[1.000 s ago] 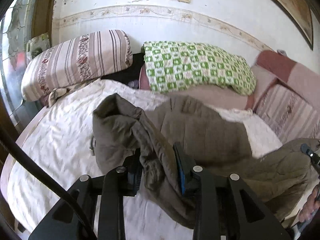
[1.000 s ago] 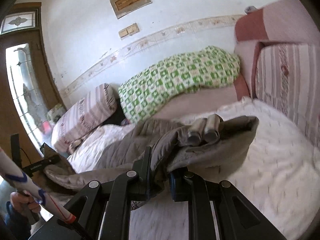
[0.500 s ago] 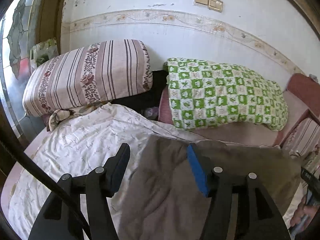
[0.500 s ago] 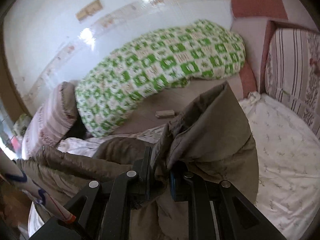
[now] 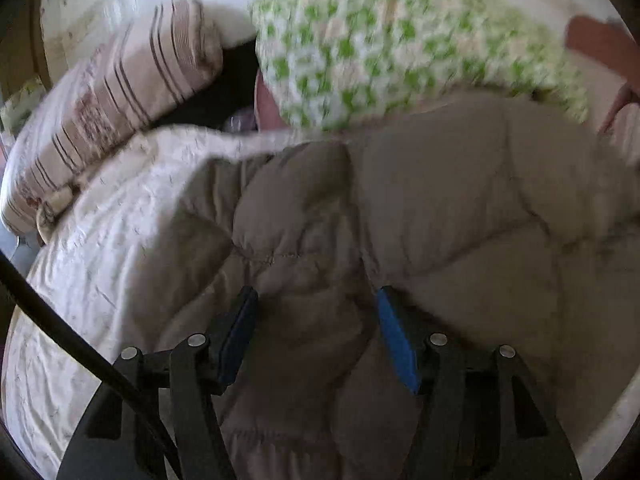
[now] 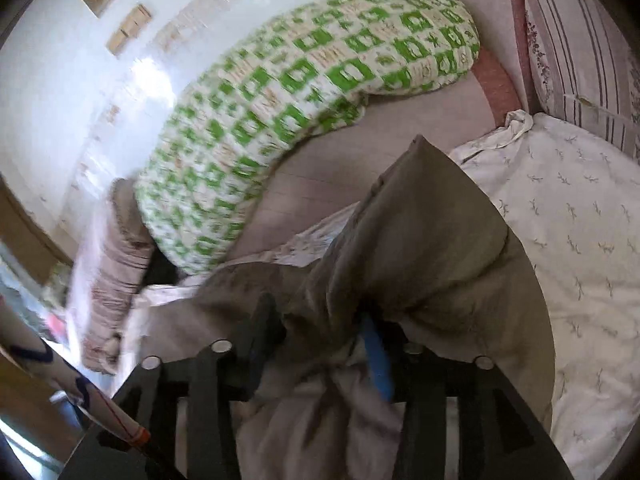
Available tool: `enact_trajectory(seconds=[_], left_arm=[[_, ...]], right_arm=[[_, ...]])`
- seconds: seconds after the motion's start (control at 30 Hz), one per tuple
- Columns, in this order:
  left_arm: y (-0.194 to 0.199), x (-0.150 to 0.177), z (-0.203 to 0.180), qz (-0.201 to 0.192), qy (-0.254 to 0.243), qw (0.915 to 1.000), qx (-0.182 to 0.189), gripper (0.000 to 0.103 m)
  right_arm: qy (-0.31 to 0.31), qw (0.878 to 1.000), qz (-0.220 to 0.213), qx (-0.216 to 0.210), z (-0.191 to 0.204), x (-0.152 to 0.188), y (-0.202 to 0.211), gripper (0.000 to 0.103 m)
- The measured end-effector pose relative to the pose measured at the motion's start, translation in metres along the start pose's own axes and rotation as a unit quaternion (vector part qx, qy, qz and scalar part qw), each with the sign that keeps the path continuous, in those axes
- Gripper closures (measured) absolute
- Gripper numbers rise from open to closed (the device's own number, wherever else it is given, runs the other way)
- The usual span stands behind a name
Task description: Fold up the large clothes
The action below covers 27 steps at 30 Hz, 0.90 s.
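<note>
My right hand-held gripper (image 6: 316,344) is clamped on the jacket (image 6: 432,240), whose fold runs toward 1 o'clock. My left hand-held gripper (image 5: 316,320) hangs apart, with the jacket (image 5: 440,208) just ahead at 12, nearer that hand.

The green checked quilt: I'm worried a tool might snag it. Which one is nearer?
Hard to tell. The right tool, shut on the padded jacket, and the open left tool over the jacket both sit short of the quilt, touching nothing of it.

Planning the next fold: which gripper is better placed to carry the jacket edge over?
Right. The right gripper has jaws clamped on a raised flap of the jacket; the left gripper hangs open above it.
</note>
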<state>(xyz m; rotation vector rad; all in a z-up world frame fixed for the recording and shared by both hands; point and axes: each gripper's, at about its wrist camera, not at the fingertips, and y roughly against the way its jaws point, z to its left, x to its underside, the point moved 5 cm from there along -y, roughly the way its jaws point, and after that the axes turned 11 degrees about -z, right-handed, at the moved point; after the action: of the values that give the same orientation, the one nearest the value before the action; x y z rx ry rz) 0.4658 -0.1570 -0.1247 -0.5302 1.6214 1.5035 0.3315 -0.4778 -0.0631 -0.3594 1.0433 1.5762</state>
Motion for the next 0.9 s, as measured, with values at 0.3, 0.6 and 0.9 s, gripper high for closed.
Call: enact_trajectory(seconds=[0.3, 0.6, 0.9], left_arm=[[0.019, 0.001, 0.008, 0.007, 0.052, 0.9985, -0.015, 0.031], [0.112, 0.05, 0.013, -0.055, 0.091, 0.9938, -0.033, 0.031], [0.066, 0.055, 0.02, -0.057, 0.047, 0.9951, -0.065, 0.023]], right_arm=[[0.103, 0.994, -0.025, 0.017, 0.033, 0.076, 0.074, 0.05], [0.157, 0.988, -0.007, 0.009, 0.079, 0.119, 0.082, 0.05], [0.206, 0.974, 0.053, 0.079, 0.049, 0.155, 0.011, 0.05]])
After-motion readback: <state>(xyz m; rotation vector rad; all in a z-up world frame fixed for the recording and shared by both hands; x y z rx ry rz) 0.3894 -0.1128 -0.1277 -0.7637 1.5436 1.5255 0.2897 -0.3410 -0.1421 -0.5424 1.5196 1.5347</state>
